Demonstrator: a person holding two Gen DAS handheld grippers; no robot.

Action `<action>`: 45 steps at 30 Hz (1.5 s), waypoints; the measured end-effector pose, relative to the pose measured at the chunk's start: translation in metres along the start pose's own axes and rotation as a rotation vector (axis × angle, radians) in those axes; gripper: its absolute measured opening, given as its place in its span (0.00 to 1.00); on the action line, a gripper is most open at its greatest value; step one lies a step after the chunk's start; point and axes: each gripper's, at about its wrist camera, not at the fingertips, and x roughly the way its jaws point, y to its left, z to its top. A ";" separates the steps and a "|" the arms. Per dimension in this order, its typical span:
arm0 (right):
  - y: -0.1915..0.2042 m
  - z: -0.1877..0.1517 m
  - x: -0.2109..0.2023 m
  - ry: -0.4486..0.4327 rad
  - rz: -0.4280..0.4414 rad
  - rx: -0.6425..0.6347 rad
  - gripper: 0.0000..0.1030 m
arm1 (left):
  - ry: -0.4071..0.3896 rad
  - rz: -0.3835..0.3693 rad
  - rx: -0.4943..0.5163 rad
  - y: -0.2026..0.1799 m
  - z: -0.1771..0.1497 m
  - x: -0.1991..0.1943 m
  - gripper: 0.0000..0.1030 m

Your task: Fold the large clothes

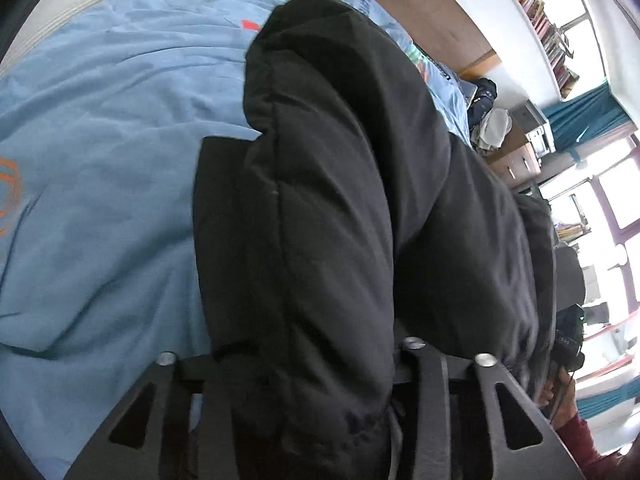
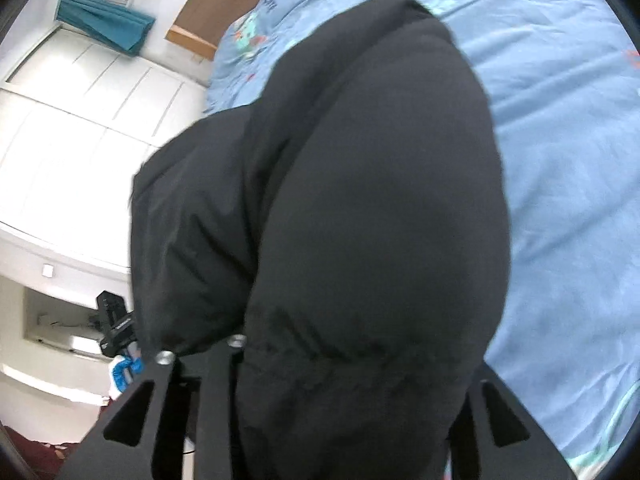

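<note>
Bulging lengthwise away from both cameras over the blue bed quilt [image 1: 100, 140], the black puffer jacket [image 1: 340, 200] fills each gripper's jaws, left gripper [image 1: 316, 392] and right gripper [image 2: 320, 380] clamped on its padding.

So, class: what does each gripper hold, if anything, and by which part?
Both hold the black padded jacket. The left gripper and right gripper each have a bunched, puffy fold between the fingers; which part of the jacket cannot be told.
</note>
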 end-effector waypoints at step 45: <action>0.183 -0.260 -0.187 -0.477 -0.464 -0.370 0.91 | -0.528 0.354 0.221 -0.107 -0.246 -0.247 0.99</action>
